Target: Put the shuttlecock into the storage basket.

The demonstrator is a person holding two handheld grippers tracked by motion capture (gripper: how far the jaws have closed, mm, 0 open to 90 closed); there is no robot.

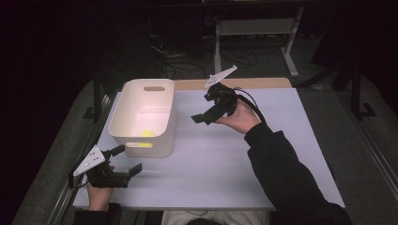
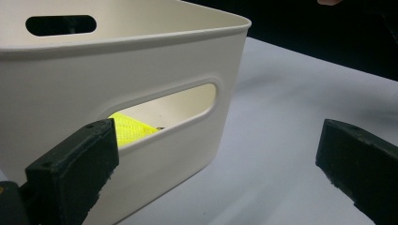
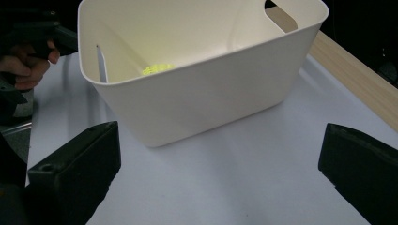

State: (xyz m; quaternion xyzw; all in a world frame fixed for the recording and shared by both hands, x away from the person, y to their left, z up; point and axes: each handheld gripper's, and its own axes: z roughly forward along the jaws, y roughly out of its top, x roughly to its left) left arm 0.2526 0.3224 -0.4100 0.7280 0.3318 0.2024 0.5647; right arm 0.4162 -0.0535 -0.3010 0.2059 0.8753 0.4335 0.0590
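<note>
A white plastic bin (image 1: 123,127) stands on the left part of the table, and a small yellow object (image 1: 147,133) lies inside near its front wall. My left gripper (image 1: 127,159) rests low just in front of the bin, open with nothing between its jaws. The left gripper view has the bin wall (image 2: 94,84) close up, and the yellow object (image 2: 129,129) shows through the handle slot. My right gripper (image 1: 201,108) hovers to the right of the bin, open and holding nothing. Its view looks down into the bin (image 3: 211,98) at the yellow object (image 3: 157,69).
A white sheet (image 1: 225,159) covers the table, with a bare wooden strip (image 1: 225,83) along the far edge. Cables and a table frame (image 1: 253,33) lie on the dark floor beyond. A hand (image 3: 28,63) holding the left gripper appears past the bin.
</note>
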